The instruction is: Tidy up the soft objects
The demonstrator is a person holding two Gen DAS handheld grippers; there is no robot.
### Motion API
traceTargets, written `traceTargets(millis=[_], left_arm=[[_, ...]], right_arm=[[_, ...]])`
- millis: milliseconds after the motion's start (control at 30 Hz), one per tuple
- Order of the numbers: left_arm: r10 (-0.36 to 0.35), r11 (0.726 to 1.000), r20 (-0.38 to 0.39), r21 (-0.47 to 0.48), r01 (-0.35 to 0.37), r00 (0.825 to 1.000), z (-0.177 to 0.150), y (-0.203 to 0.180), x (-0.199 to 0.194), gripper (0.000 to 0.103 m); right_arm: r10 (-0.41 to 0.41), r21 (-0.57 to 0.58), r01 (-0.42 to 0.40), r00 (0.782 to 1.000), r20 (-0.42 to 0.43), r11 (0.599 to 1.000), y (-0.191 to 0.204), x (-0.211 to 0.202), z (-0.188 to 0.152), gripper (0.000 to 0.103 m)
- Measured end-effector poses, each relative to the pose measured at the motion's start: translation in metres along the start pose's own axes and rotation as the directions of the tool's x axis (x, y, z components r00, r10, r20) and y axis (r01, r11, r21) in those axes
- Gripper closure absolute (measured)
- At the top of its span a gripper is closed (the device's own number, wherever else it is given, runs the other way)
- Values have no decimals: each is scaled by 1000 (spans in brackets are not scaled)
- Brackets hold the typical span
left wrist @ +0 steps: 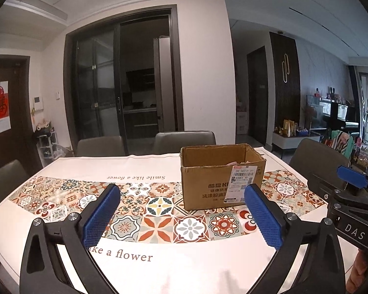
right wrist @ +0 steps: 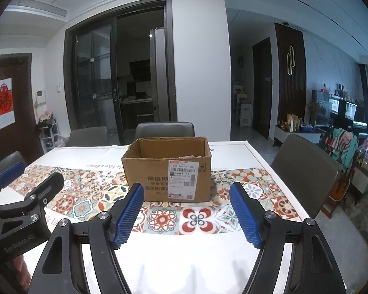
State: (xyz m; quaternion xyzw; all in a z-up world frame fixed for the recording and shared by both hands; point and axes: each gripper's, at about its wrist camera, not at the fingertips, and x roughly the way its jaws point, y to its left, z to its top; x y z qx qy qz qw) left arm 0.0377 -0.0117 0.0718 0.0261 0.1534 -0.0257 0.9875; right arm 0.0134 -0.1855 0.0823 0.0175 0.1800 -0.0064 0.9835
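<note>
An open brown cardboard box (left wrist: 218, 183) with a white shipping label stands on the patterned tablecloth (left wrist: 159, 223). It also shows in the right wrist view (right wrist: 168, 175). A bit of pink soft material (right wrist: 189, 156) shows just over its rim; the rest of the inside is hidden. My left gripper (left wrist: 181, 197) is open and empty, above the table on the near side of the box. My right gripper (right wrist: 186, 193) is open and empty, also on the near side of the box. Each gripper shows at the edge of the other's view.
Grey chairs stand around the table: two at the far side (right wrist: 164, 128), one on the right (right wrist: 304, 171), one on the left (left wrist: 7, 181). The tablecloth (right wrist: 191, 257) is white near me. A dark glass sliding door lies beyond.
</note>
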Motion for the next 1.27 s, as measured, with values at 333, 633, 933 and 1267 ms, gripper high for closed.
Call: traceTargets(millis=[333, 633, 933, 1267], left_arm=[[1, 1000, 6, -1, -1, 1000, -3, 1, -7, 0], [1, 1000, 6, 4, -1, 1000, -4, 0, -7, 0], [-3, 1000, -3, 0, 3, 1000, -8, 2, -6, 0], [-1, 1000, -13, -6, 1, 1000, -9, 5, -7, 0]], right_arm=[[-3, -10, 3, 1000, 10, 1000, 1, -9, -2, 30], [0, -12, 0, 1000, 4, 1000, 0, -13, -2, 30], [0, -14, 0, 1000, -4, 1000, 1, -12, -4, 30], [-3, -15, 3, 1000, -13, 1000, 3, -8, -7, 30]])
